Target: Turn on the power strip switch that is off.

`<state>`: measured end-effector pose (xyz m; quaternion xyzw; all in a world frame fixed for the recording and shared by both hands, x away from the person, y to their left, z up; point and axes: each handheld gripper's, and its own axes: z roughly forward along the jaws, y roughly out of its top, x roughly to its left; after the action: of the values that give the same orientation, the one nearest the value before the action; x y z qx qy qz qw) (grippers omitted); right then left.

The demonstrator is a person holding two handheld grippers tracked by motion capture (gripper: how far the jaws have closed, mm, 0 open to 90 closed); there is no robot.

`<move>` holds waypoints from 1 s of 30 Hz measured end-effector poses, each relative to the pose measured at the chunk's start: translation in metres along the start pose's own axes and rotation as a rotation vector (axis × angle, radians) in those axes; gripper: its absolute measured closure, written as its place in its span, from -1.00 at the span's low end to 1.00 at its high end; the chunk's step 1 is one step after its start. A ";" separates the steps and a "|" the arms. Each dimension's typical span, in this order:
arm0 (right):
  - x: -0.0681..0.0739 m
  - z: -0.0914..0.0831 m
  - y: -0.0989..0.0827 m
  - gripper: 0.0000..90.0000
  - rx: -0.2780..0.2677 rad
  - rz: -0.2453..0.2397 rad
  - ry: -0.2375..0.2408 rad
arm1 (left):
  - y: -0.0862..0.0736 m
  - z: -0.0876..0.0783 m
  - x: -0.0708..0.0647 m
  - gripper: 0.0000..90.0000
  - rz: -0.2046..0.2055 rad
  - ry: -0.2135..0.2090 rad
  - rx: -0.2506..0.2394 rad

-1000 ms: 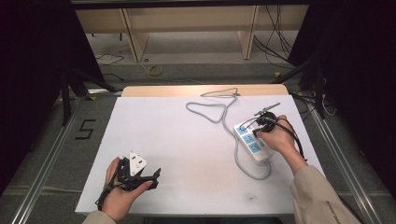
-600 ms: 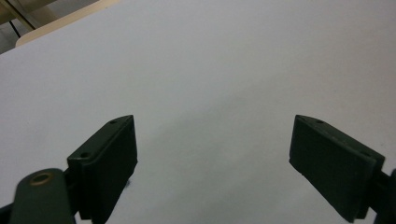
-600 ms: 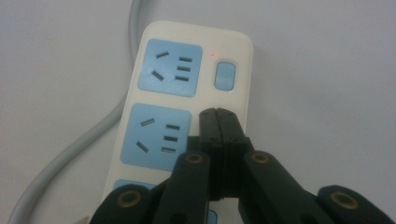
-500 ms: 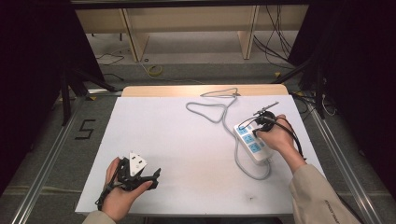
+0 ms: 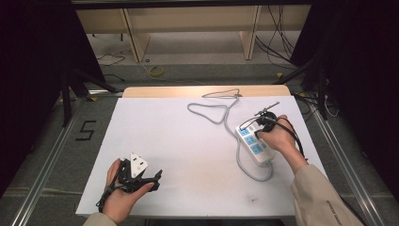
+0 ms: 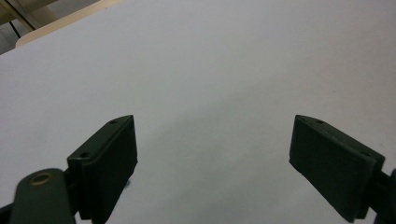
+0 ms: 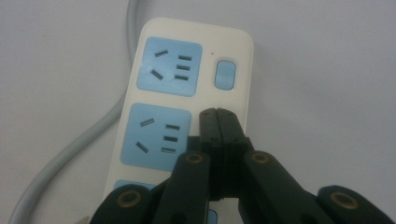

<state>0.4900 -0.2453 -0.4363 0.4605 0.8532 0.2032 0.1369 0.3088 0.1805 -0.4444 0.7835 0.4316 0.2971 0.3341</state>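
On the right side of the white, matte table (image 5: 188,155) lies a power strip (image 7: 177,93), a long white plastic block with rounded corners, angled across the sheet; its smooth top carries pale blue square sockets with dark slots, and beside the end socket sits a small blue rounded switch (image 7: 224,73) with a tiny red dot near it; a grey round cord (image 5: 221,113) leaves the strip and loops loosely toward the table's far edge; the right gripper (image 7: 219,116), black and hinged with brass-coloured pivots, hangs over the strip with its jaws pressed together and nothing between them, tips just short of the switch; the left gripper (image 6: 215,154), at the table's near left corner, holds its flat black pads wide apart over bare table.
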 end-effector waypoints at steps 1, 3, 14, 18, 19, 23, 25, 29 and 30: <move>0.000 0.000 0.000 1.00 0.002 0.000 -0.004 | 0.000 0.000 0.000 -0.67 -0.001 0.000 -0.001; 0.001 0.000 0.001 1.00 0.005 -0.003 -0.008 | 0.000 0.000 0.000 -0.67 0.000 0.002 -0.001; 0.001 0.000 0.002 1.00 0.012 0.002 -0.008 | 0.000 0.000 0.000 -0.67 -0.002 -0.001 0.000; 0.001 0.001 0.002 1.00 0.017 0.004 -0.011 | 0.000 0.000 0.000 -0.67 -0.002 -0.001 0.000; 0.001 0.001 0.002 1.00 0.017 0.005 -0.011 | 0.000 0.000 0.000 -0.67 -0.002 -0.001 -0.001; 0.002 0.001 0.002 1.00 0.017 0.002 -0.014 | 0.000 0.000 0.000 -0.67 -0.004 -0.002 -0.002; 0.002 0.001 0.002 1.00 0.018 -0.001 -0.018 | 0.000 0.000 0.000 -0.67 -0.004 -0.002 -0.003; 0.002 0.001 0.003 1.00 0.023 -0.005 -0.022 | 0.000 0.000 0.000 -0.67 -0.006 -0.001 -0.004; 0.002 0.001 0.003 1.00 0.025 -0.005 -0.020 | 0.000 0.000 0.000 -0.67 -0.006 -0.001 -0.005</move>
<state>0.4913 -0.2418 -0.4356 0.4621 0.8554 0.1874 0.1401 0.3087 0.1800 -0.4443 0.7815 0.4331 0.2968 0.3370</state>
